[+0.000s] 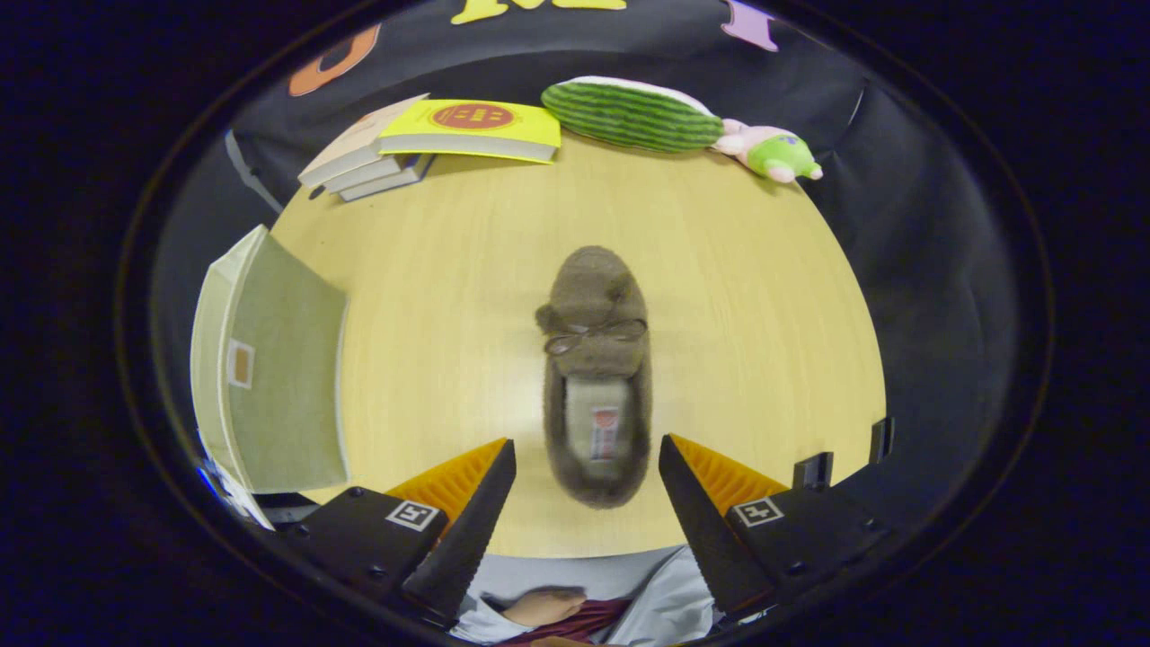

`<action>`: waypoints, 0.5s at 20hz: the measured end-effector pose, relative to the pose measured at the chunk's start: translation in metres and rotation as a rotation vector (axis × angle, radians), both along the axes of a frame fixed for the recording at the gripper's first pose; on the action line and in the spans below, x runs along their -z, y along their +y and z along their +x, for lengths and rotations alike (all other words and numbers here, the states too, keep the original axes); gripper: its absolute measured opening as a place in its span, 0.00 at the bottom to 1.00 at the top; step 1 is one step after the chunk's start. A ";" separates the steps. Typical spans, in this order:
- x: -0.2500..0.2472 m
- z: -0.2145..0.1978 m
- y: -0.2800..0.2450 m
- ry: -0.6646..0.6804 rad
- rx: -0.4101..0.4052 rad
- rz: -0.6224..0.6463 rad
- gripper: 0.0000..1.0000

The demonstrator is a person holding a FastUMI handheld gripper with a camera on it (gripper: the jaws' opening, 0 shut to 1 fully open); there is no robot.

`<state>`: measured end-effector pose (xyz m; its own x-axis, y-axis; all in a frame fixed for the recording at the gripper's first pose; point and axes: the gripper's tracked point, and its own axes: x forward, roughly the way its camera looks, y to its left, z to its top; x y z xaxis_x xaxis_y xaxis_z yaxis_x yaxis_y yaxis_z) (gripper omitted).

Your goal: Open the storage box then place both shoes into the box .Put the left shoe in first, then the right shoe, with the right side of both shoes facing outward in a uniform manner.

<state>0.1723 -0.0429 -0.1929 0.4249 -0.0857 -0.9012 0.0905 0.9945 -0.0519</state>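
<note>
Hand-held gripper (587, 454) spread wide, one shoe (595, 377) between its fingers on desk (755, 296); one storage box (269, 368) left; three books (431, 139); two plush toys (629, 114).

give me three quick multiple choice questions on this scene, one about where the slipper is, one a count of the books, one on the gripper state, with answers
1. Where is the brown slipper?
A. heel between the fingers of the hand-held gripper
B. on the books
C. inside the storage box

2. How many books are in the stack?
A. one
B. three
C. six

3. The hand-held gripper is:
A. shut on the slipper
B. open
C. shut on a book

Answers: 1 A, its heel lies in the gap between the fingers on the table. 2 B, the yellow one tops two others. 3 B, the fingers stand apart, clear of the slipper.
</note>
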 end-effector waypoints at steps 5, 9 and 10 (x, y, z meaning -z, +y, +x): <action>0.020 0.027 -0.046 0.028 0.047 -0.044 0.99; 0.041 0.032 -0.030 0.090 0.035 -0.002 0.40; 0.046 0.035 -0.030 0.092 0.031 -0.024 0.40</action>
